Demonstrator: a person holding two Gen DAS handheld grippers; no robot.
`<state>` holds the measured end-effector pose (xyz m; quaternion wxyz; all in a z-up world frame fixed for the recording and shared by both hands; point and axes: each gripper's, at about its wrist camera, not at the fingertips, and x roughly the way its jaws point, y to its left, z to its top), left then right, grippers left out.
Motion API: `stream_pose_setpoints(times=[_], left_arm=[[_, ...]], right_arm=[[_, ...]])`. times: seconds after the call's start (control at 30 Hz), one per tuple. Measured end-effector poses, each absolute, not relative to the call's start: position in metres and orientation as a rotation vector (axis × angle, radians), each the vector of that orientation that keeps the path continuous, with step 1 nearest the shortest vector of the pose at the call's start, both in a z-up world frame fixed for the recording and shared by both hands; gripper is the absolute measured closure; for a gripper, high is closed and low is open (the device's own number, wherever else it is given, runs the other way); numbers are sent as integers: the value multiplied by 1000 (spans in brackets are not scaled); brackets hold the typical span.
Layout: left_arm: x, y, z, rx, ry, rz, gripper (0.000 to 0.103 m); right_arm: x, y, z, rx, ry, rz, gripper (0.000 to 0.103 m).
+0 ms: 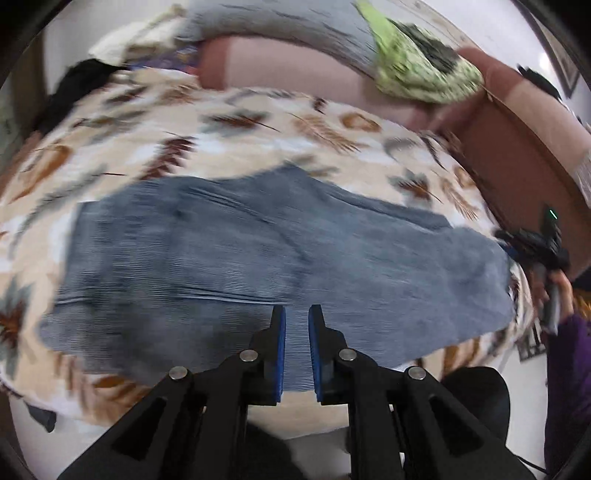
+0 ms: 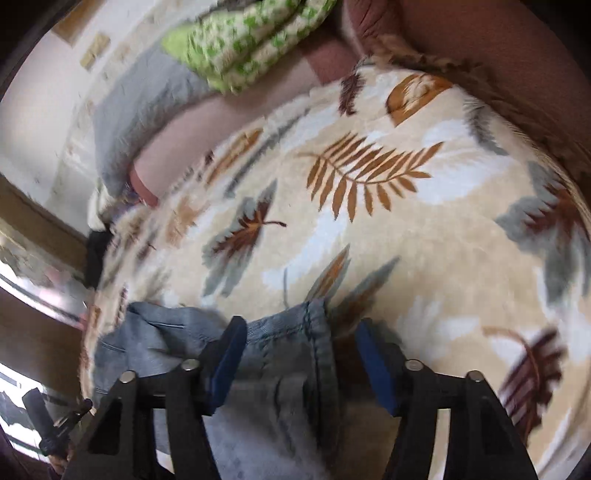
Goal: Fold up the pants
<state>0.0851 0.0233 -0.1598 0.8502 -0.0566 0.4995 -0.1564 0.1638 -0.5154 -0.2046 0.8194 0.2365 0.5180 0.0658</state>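
Note:
Grey-blue pants (image 1: 258,251) lie spread flat on a cream blanket with a leaf print (image 1: 184,129). My left gripper (image 1: 296,310) hovers over their near edge. Its blue pads stand a narrow gap apart, and only the cloth below shows through the gap. In the right wrist view a stitched end of the pants (image 2: 280,387) lies on the blanket (image 2: 406,221). My right gripper (image 2: 301,325) is open wide above that hem, one pad on either side, neither pressing on it. The left wrist view shows the other gripper (image 1: 546,243) in a hand at the pants' right end.
A pink-brown sofa back (image 1: 295,66) and arm (image 1: 517,155) border the blanket. On the sofa lie a green patterned cloth (image 1: 417,66) and a grey cushion (image 1: 277,22). Dark clothing (image 1: 77,85) is piled at the far left. White floor shows below the blanket's near edge.

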Motion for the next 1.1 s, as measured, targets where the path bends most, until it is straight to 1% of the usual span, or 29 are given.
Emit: stream_pose_setpoints(times=[0.07,0.17,0.27,0.3,0.37,0.4,0.5,0.63,0.77,0.87,0.9,0.97,1.03,1.07,1.1], left_arm=[[87,5,-165,-94,1073,-365,91],[89,-4,-169,-73,1087,-385,91],[93,-7,-172,-69,1103,-382,91],[94,-8,-173,-68,1108,-376,91],[95,-7,-174,-69,1114,-367,91],[96,-6,-174,-71,1118,-364,91],[97,-7,-175,-70,1126,-355,91],[94,-8,-175,-79,1133,-354,91],[90,-16,-175,-77,1138,-370,91],[86,-22,-174,-71,1136,-384,91],[83,-23,-173,-71,1133,-390,91],[80,-22,-172,-74,1129,-393,91],[78,-19,-175,-83,1140,-385,91],[78,-18,-177,-88,1145,-384,91],[78,-18,-179,-92,1149,-383,91]], right_arm=[[177,-511,-219,457,1165,161,51],[187,-503,-236,430,1220,213,51],[189,-493,-242,378,1222,223,67],[189,-491,-243,354,1221,209,81],[184,-488,-238,323,1188,163,92],[180,-487,-233,315,1162,147,95],[168,-488,-211,271,1061,69,96],[150,-504,-182,292,933,-18,96],[154,-518,-194,377,907,-48,95],[157,-531,-216,510,947,-49,90],[152,-538,-218,565,944,-54,90],[136,-550,-215,639,895,-21,90],[120,-556,-209,673,883,6,85],[111,-559,-206,705,886,42,74],[104,-561,-203,736,885,77,60]])
